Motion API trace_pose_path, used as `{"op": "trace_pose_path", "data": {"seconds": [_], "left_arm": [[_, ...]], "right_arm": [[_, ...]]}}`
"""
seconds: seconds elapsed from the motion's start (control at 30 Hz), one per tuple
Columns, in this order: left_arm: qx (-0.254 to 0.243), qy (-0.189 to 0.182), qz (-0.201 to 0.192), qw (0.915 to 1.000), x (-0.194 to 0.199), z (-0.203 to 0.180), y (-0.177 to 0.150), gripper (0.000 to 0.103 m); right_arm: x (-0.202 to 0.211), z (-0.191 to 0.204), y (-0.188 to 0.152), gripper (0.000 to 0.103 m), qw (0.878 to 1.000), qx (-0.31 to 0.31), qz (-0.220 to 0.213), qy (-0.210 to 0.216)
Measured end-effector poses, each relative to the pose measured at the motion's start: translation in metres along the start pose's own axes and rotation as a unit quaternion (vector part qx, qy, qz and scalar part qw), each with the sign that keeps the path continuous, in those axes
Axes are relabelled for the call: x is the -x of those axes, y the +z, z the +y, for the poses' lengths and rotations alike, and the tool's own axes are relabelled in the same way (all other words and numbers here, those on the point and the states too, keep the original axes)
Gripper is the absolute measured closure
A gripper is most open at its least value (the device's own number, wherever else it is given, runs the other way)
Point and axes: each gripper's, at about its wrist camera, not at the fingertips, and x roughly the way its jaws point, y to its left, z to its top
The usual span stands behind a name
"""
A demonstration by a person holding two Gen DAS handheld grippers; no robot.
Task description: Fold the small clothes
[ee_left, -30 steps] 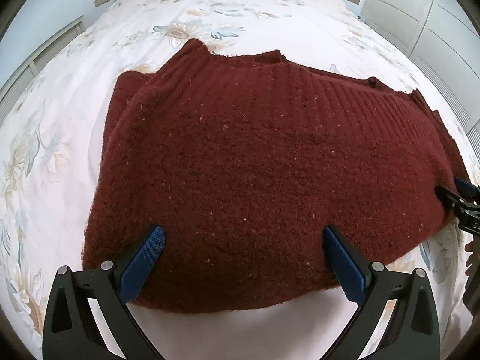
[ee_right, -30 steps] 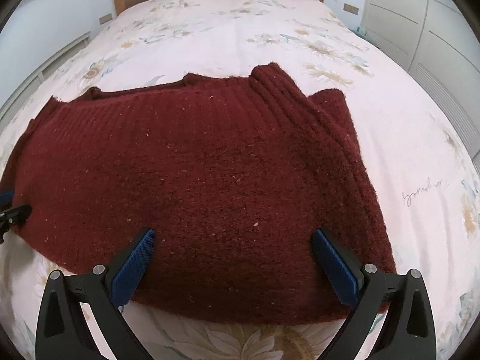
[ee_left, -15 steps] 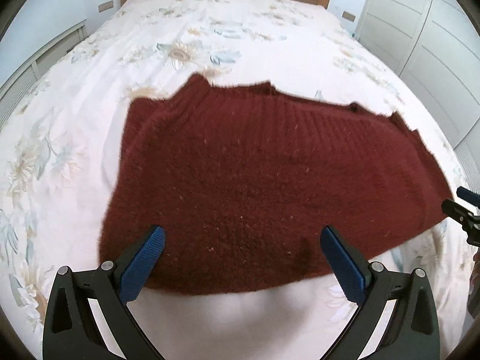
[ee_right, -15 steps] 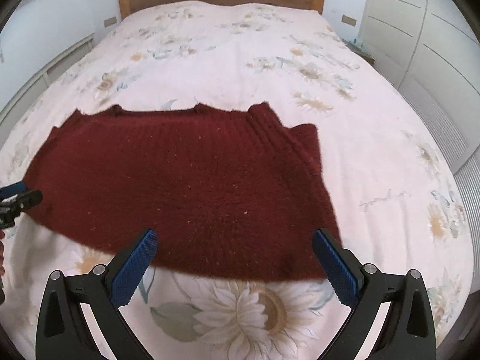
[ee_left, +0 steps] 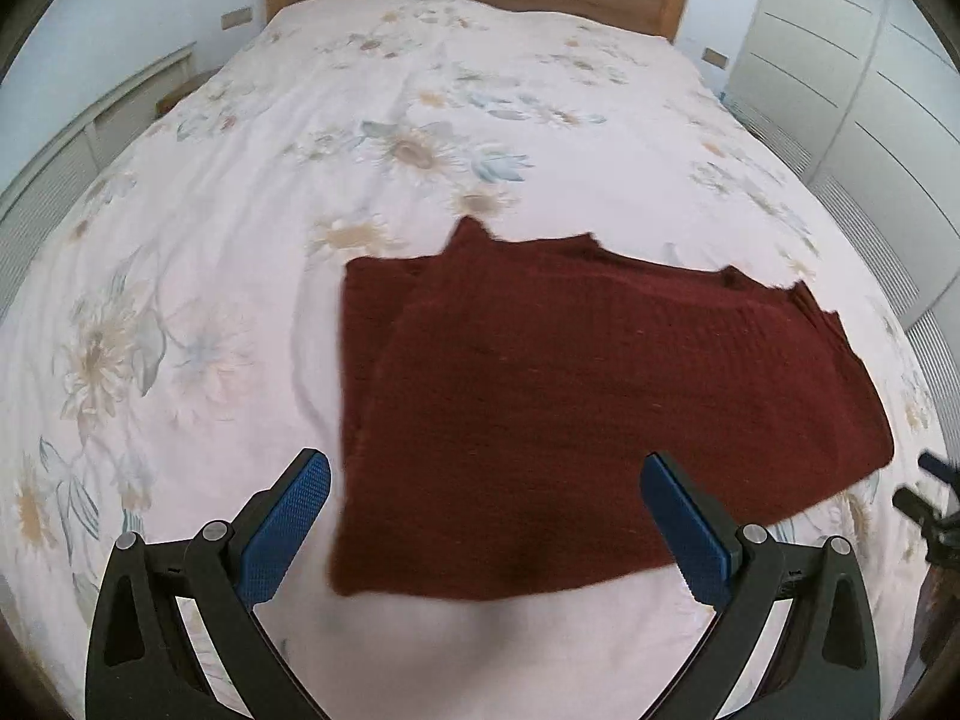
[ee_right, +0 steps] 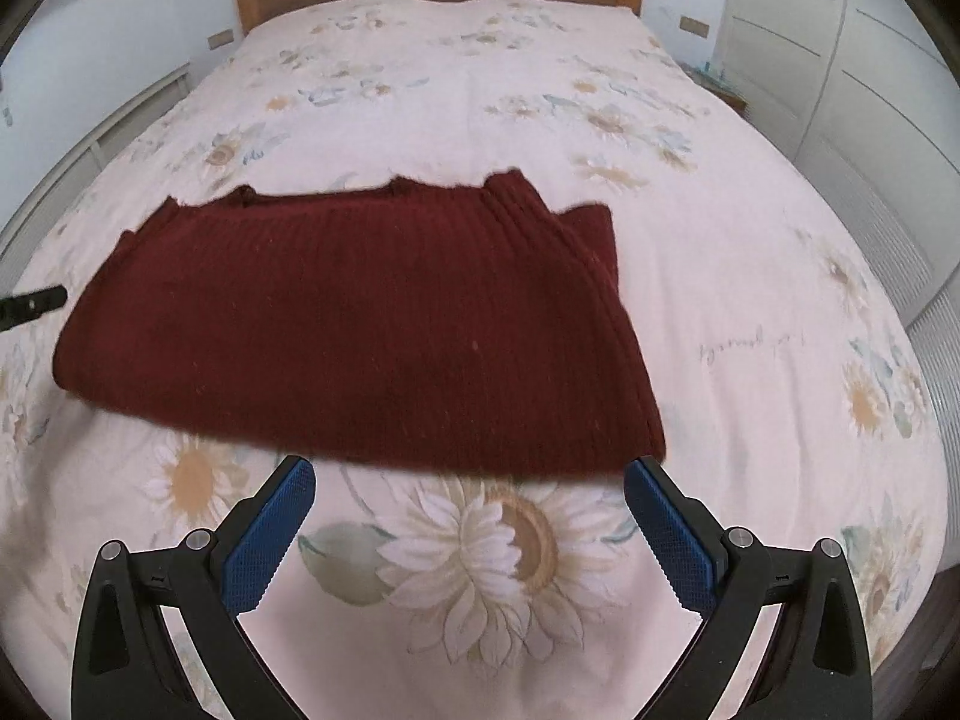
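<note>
Sweater (ee_left: 600, 420) lay folded on bed (ee_left: 240, 210), long axis left-right, just beyond both claws. Left claw (ee_left: 486, 516) spread, empty, over near edge; right claw (ee_right: 468, 522) spread, empty, just short.

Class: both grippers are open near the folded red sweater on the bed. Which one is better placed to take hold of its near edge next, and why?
Probably the left gripper: the sweater's near edge already lies between its open fingers. The right gripper hangs short of the sweater, over bare bedspread.
</note>
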Motion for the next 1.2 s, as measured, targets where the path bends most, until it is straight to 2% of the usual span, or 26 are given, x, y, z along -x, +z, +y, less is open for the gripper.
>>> {"op": "trace_pose_path", "data": {"seconds": [0.23,0.37,0.43,0.53,0.67,0.73,0.77,0.8,0.87,0.93,0.97,1.13,1.2], "left_arm": [[0.069,-0.005,0.038,0.9969,-0.023,0.051,0.002,0.001],[0.102,-0.010,0.078,0.9917,-0.047,0.072,-0.004,0.001],[0.120,-0.024,0.113,0.9860,-0.064,0.077,-0.011,0.001],[0.135,-0.034,0.105,0.9847,-0.068,0.080,-0.017,0.001],[0.108,-0.036,0.106,0.9878,-0.066,0.074,-0.020,0.002],[0.096,-0.041,0.109,0.9885,-0.066,0.070,-0.019,0.009],[0.091,-0.050,0.109,0.9886,-0.064,0.067,-0.019,0.021],[0.090,-0.060,0.109,0.9882,-0.064,0.066,-0.018,0.037],[0.087,-0.072,0.112,0.9873,-0.061,0.062,-0.017,0.048],[0.084,-0.079,0.115,0.9867,-0.059,0.058,-0.018,0.064],[0.087,-0.094,0.119,0.9846,-0.056,0.056,-0.017,0.076],[0.064,-0.077,0.116,0.9882,-0.039,0.039,-0.008,0.081],[0.070,-0.087,0.112,0.9874,-0.027,0.034,-0.002,0.082]], "right_arm": [[-0.010,-0.013,-0.025,0.000,0.999,-0.022,0.027,-0.008],[-0.014,-0.020,-0.032,0.000,0.999,-0.032,0.037,-0.012],[-0.014,-0.022,-0.033,0.000,0.999,-0.032,0.040,-0.015],[-0.015,-0.025,-0.032,0.000,0.998,-0.035,0.043,-0.021],[-0.015,-0.029,-0.032,0.000,0.998,-0.041,0.044,-0.019],[-0.015,-0.030,-0.033,0.000,0.998,-0.041,0.045,-0.018],[-0.014,-0.031,-0.033,0.000,0.998,-0.041,0.045,-0.018],[-0.014,-0.032,-0.033,0.000,0.998,-0.042,0.044,-0.018],[-0.014,-0.034,-0.034,0.000,0.998,-0.045,0.042,-0.015],[-0.013,-0.038,-0.035,0.000,0.998,-0.049,0.039,-0.012],[-0.014,-0.041,-0.036,0.000,0.998,-0.052,0.038,-0.012],[-0.010,-0.053,-0.040,0.000,0.997,-0.067,0.033,-0.013],[-0.008,-0.060,-0.041,0.000,0.997,-0.075,0.030,-0.013]]}}
